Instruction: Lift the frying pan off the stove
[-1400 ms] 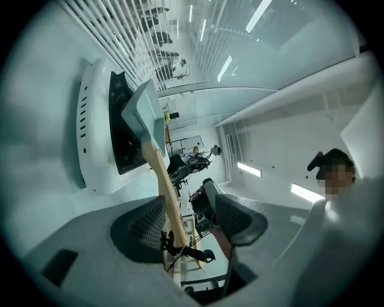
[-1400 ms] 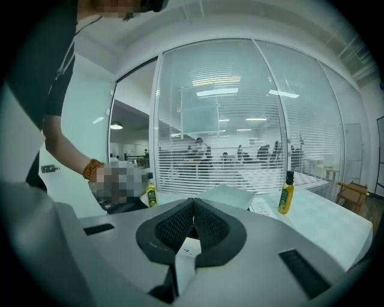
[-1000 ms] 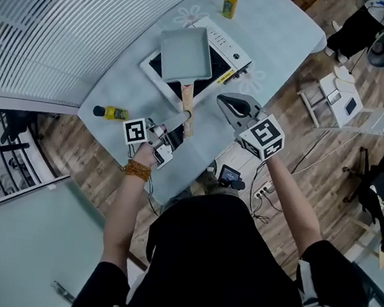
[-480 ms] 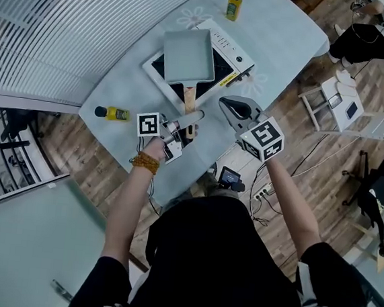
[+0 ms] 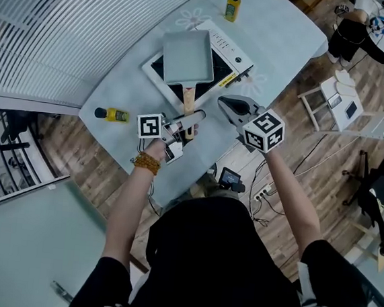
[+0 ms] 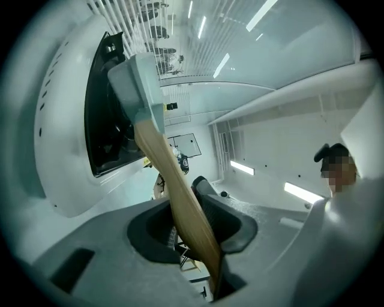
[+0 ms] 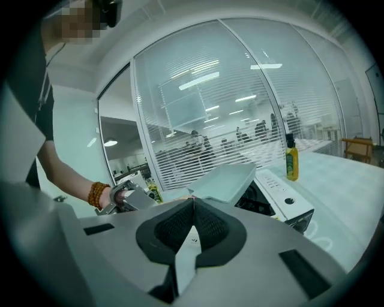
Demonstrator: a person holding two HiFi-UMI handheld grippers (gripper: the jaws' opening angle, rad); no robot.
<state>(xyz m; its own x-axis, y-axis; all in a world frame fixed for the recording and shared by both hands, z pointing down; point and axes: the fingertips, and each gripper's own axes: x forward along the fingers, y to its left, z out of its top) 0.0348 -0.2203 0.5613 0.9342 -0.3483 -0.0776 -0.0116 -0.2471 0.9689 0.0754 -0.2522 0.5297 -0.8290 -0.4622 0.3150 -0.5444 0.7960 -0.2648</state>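
**Frying pan** (image 5: 188, 56): square and grey, it is being carried flat by the stove (image 5: 234, 52). Its wooden handle (image 5: 188, 100) is being pointed toward the person, out past the stove's near edge and over the table (image 5: 285, 23).

**Stove:** white with a dark glass top, it is being borne by the table near its middle.

**Left claw** (image 5: 194, 118): it is being held level and crosswise to the handle. Its jaws have just been closing. The handle is being pinched between them toward its free end, with both pads being pressed on the wood.

**Right claw** (image 5: 224, 102): it is being held in the air just to the right of the handle, apart from it. Its jaws are being pressed together with nothing between them.

**Upright bottle** (image 5: 233, 3): yellow with a dark cap, it is being borne by the table's far end, beyond the stove.

**Lying bottle** (image 5: 112, 114): yellow, it is being borne on its side near the table's left edge, well apart from the stove.
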